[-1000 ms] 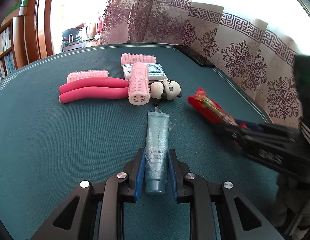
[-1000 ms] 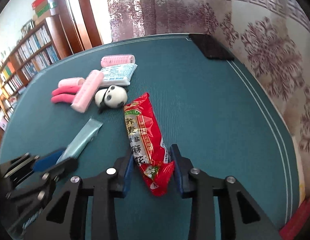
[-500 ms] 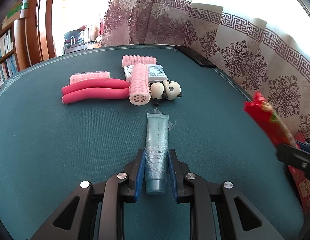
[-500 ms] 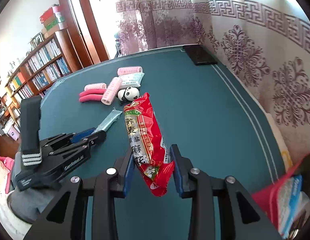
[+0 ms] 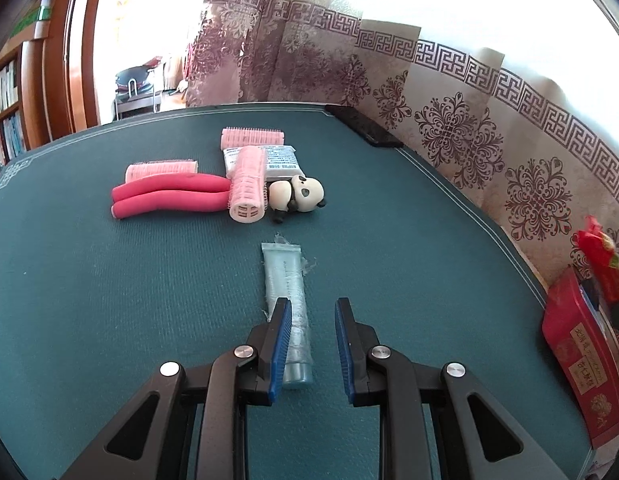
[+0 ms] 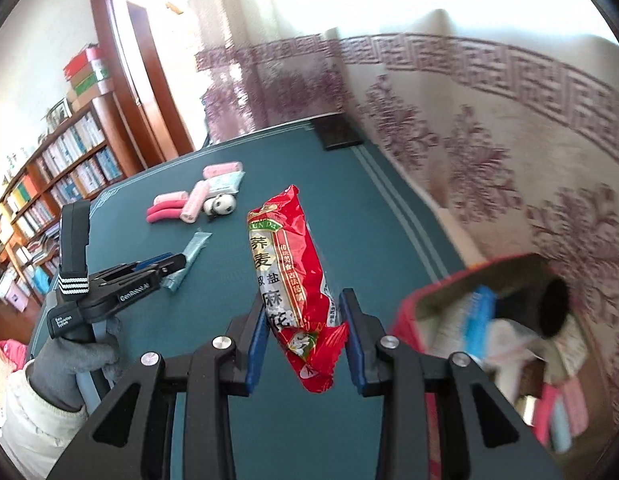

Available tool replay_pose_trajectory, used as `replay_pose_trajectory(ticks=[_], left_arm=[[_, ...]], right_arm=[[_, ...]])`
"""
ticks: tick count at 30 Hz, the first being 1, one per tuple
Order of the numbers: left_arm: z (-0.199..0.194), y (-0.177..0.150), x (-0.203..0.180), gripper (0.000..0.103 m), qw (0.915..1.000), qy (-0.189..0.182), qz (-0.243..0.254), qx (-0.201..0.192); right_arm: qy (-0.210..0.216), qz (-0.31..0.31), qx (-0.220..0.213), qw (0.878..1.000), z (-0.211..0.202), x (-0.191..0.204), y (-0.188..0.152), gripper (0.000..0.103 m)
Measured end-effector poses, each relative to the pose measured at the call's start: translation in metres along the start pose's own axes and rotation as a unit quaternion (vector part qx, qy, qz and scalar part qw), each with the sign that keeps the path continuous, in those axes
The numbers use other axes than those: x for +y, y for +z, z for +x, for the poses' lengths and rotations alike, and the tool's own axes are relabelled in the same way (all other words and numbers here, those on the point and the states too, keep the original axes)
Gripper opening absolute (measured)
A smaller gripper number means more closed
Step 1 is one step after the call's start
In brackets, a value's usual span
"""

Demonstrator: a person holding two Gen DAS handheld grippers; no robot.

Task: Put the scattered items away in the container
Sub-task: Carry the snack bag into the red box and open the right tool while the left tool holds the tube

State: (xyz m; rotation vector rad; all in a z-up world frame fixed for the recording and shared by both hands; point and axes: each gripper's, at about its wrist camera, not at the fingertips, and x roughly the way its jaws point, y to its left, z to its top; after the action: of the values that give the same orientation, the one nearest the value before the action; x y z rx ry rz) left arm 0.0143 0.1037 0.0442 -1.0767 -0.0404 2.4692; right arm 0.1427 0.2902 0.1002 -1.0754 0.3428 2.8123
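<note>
A pale blue tube [image 5: 287, 280] lies on the green table, running between the fingers of my left gripper [image 5: 313, 304]. Its jaws stand close together; the tube sits against the left pad, and bare cloth shows between it and the right pad. In the right wrist view a gloved hand holds the left gripper [image 6: 177, 262] over the tube [image 6: 195, 246]. My right gripper [image 6: 305, 300] is shut on a red snack packet [image 6: 289, 264], held in the air left of the red container [image 6: 461, 280]. From the left wrist, the packet [image 5: 601, 256] hangs above the container [image 5: 577, 356].
Farther back lie two pink foam rods [image 5: 169, 196], three pink hair rollers [image 5: 249, 184], a white packet [image 5: 281, 158] and a panda toy [image 5: 301, 196]. A black flat device [image 5: 365, 128] rests at the far table edge. The container holds several items. Patterned curtains hang along the right.
My right gripper has lifted the snack packet off the table and carried it right, up to the red container. The left gripper barely moved; the tube now sits nearer its left pad.
</note>
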Motion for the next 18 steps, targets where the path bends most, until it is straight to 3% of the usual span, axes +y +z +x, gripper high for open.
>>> replay_pose_trajectory(ticks=[7,14,17,18], left_arm=[[0.013,-0.003,0.012,0.024,0.9995,0.014,-0.018,0.024],[0.020,-0.004,0.006,0.040,0.9994,0.014,-0.003,0.032],[0.022,-0.004,0.000,0.039,0.9991,0.023,0.016,0.033],[0.023,-0.004,-0.001,0.035,0.9990,0.025,0.018,0.032]], right_arm=[[-0.034,0.025,-0.023,0.999,-0.031,-0.031,-0.009,0.038],[-0.083,0.060,-0.020,0.995,-0.046,-0.071,-0.025,0.038],[-0.097,0.066,-0.009,0.993,-0.045,-0.081,-0.033,0.042],[-0.097,0.069,-0.008,0.993,-0.046,-0.083,-0.036,0.043]])
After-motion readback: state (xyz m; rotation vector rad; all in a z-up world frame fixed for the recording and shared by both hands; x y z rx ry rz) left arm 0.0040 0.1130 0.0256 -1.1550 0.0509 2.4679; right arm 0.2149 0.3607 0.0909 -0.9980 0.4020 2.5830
